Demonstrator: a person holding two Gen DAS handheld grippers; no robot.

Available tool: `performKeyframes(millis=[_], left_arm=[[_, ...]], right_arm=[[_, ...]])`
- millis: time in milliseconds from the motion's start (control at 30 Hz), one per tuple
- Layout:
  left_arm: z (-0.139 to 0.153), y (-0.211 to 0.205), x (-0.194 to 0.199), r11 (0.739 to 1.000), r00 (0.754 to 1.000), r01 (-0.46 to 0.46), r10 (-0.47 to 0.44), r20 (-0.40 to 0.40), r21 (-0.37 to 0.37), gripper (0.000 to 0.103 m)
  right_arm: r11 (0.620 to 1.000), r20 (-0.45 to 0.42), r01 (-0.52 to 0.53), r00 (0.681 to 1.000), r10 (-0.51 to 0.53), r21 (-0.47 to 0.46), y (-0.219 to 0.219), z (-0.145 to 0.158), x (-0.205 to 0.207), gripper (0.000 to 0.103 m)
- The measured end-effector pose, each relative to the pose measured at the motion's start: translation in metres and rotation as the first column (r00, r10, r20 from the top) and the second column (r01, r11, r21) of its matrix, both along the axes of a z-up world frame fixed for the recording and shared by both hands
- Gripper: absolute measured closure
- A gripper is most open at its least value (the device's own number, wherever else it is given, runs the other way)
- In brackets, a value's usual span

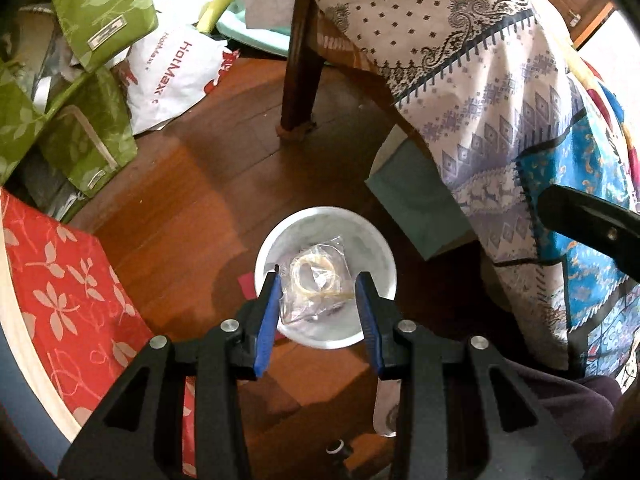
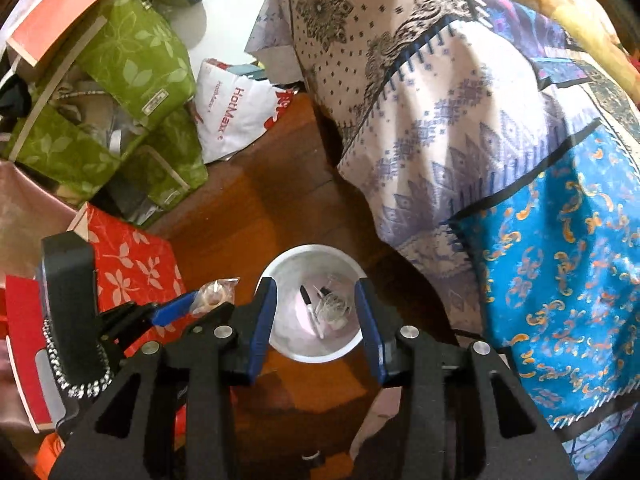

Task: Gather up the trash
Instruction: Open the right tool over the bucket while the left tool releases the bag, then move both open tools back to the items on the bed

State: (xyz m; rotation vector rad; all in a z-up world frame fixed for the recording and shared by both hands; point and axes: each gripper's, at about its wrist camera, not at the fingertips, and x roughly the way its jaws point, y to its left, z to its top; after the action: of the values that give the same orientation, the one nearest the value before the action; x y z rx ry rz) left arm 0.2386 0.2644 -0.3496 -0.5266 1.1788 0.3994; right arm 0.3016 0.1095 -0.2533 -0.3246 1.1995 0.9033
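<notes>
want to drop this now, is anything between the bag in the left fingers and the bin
Nothing visible. The bag sits in the left gripper, and the left view looks past it straight into the open bin. No lid is on it; only a pen and scraps lie at the bottom.

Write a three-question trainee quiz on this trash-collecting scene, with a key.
1. True or false: the right gripper is clamped on something.
2. What does the left gripper hold? A) a clear plastic bag B) a sock C) a cup
3. Short answer: what already lies in the white bin below the right gripper?

Key:
1. False. Its jaws stand open with nothing between them.
2. A
3. A pen and crumpled clear plastic.
</notes>
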Motion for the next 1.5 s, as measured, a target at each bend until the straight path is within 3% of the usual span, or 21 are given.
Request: performKeyframes(millis=[100, 200, 400, 600, 867, 1167, 1500], left_arm=[[-0.001, 0.001, 0.007, 1.0, 1.0, 0.006, -0.006, -0.027, 0.001, 0.062], [-0.002, 0.001, 0.009, 1.0, 0.998, -0.004, 0.005, -0.062, 0.016, 0.061], [0.015, -0.006, 0.001, 1.0, 0.999, 0.006, -0.005, -0.042, 0.027, 0.061], [0.056, -0.023, -0.007, 0.997, 1.0, 0.019, -0.02, 0.012, 0.078, 0.061], [0.13, -0.061, -0.01, 0.986, 0.987, 0.042, -0.067, 0.147, 0.161, 0.061], [0.2, -0.121, 0.018, 0.97, 0.943, 0.12, -0.178, 0.281, 0.212, 0.061], [0.229, -0.198, 0.074, 0.933, 0.882, 0.248, -0.33, 0.338, 0.262, 0.056]], right_arm=[[1.0, 0.019, 0.005, 1.0, -0.005, 0.011, -0.008, 0.007, 0.003, 0.066], [1.0, 0.038, 0.01, 0.999, -0.011, 0.016, -0.017, 0.015, 0.003, 0.059], [0.999, 0.089, 0.023, 0.996, -0.027, 0.044, -0.036, 0.033, -0.002, 0.049], [0.996, 0.143, 0.032, 0.989, -0.044, 0.088, -0.057, 0.056, -0.009, 0.049], [0.98, 0.203, 0.092, 0.971, -0.128, 0.176, -0.107, 0.097, -0.007, 0.049], [0.941, 0.273, 0.213, 0.919, -0.285, 0.265, -0.186, 0.141, 0.011, 0.049], [0.877, 0.32, 0.369, 0.828, -0.461, 0.308, -0.279, 0.16, 0.045, 0.049]])
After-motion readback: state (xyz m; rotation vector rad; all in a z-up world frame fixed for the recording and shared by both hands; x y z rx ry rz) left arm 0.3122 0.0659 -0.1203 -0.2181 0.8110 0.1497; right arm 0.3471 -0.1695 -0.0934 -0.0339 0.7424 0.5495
